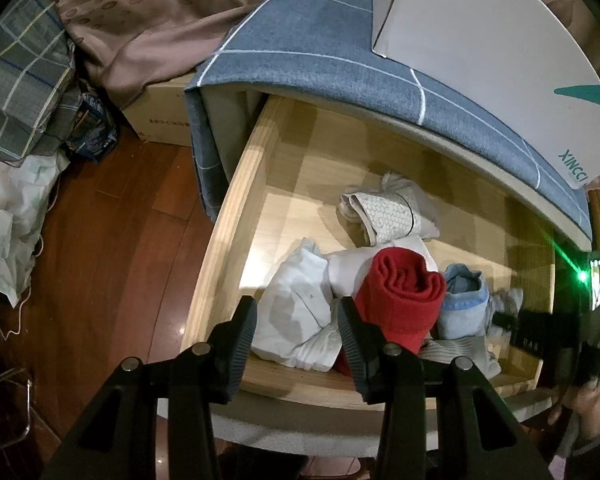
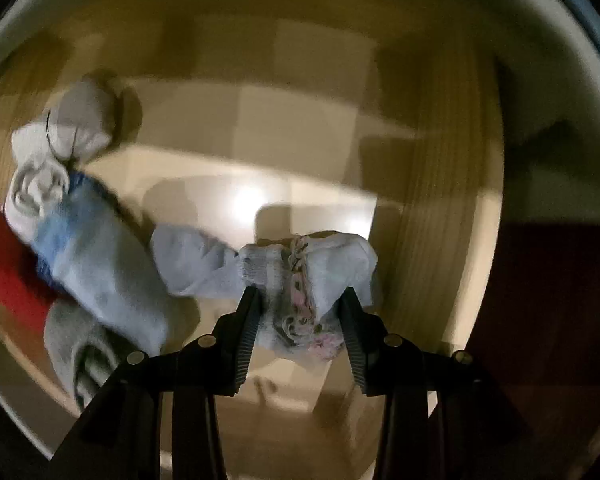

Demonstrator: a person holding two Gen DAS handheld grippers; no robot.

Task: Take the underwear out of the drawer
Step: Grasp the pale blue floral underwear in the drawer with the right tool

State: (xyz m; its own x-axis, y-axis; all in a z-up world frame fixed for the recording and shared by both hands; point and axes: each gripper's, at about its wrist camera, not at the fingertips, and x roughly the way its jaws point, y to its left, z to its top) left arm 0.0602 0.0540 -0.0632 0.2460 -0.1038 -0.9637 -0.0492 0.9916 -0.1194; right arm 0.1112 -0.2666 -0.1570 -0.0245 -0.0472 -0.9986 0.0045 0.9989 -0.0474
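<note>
The wooden drawer [image 1: 236, 208] stands pulled out, with rolled clothes in it. A pale underwear bundle with a lace trim [image 2: 300, 276] lies on the drawer floor [image 2: 308, 128], and my right gripper [image 2: 300, 300] points down with its pads pressing on both sides of it. My left gripper [image 1: 296, 320] hangs open above the drawer's front edge with nothing between its fingers. Below it lie a white garment [image 1: 300, 312], a red roll [image 1: 400, 296], a light blue roll [image 1: 464, 300] and a patterned white roll [image 1: 388, 212]. A hand [image 1: 592, 400] shows at the right edge.
A blue checked cloth [image 1: 320, 48] covers the cabinet top, with a white box [image 1: 500, 40] on it. A cardboard box [image 1: 160, 112], bedding [image 1: 20, 92] and dark wooden floor [image 1: 112, 240] lie to the left. Blue [image 2: 100, 256], red [image 2: 4, 256] and grey [image 2: 80, 344] rolls crowd the drawer's left.
</note>
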